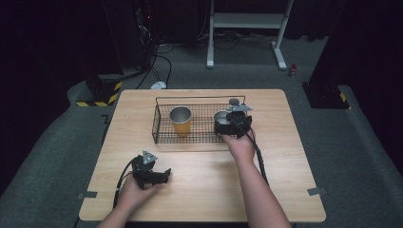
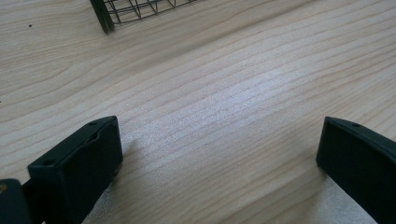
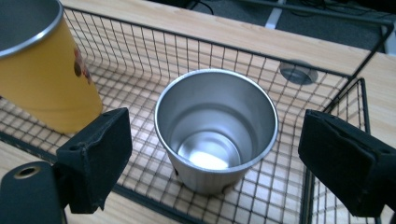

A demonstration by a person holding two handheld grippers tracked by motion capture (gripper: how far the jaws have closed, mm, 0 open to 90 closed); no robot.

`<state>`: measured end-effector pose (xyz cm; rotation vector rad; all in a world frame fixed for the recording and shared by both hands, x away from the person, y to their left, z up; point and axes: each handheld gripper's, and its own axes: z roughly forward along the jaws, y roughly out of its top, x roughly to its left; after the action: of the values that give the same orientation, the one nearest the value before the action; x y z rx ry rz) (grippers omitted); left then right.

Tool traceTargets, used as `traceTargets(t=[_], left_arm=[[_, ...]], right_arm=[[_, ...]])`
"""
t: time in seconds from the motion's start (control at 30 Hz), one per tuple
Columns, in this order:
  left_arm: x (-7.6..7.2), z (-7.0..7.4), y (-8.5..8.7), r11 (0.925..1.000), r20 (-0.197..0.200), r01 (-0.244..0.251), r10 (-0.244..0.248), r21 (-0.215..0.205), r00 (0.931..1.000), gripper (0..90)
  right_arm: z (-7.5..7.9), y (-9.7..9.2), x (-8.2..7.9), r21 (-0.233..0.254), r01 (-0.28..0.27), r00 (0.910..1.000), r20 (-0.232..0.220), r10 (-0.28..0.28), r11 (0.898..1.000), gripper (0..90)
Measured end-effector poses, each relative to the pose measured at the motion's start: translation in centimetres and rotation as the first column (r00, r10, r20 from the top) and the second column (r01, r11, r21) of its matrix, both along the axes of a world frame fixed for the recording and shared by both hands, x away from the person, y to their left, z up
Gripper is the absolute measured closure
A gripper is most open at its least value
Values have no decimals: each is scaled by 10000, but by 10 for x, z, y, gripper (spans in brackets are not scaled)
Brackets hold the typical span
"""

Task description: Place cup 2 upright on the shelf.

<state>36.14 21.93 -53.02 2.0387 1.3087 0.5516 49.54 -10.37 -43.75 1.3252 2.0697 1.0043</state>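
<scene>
Right gripper (image 3: 215, 154) hovers with jaws spread wide, unclenched, either side of the plain silver steel cup (image 3: 215, 128), which stands upright in the black wire basket (image 3: 327, 84) beside the yellow metal cup (image 3: 44, 70). Looks like the grasp approach: next, descend and close squarely on the rim. Left gripper (image 2: 219, 158) rests released on the wooden table (image 2: 210, 84).

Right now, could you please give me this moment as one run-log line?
right tool: open, astride steel cup in wire basket | left tool: open, over bare table | yellow cup: in basket
</scene>
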Motion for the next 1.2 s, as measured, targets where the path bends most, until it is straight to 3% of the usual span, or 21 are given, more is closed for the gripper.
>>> traceTargets(t=[0.53, 1.2], left_arm=[[0, 0, 0, 10000, -7, 17, -17, 19, 10000, 7], [0, 0, 0, 10000, 4, 8, -8, -6, 10000, 7]], right_arm=[[-2, -12, -25, 64, 28, 9997, 231, -30, 10000, 101], [-9, -36, -58, -213, 114, 9989, 461, -104, 9997, 101]])
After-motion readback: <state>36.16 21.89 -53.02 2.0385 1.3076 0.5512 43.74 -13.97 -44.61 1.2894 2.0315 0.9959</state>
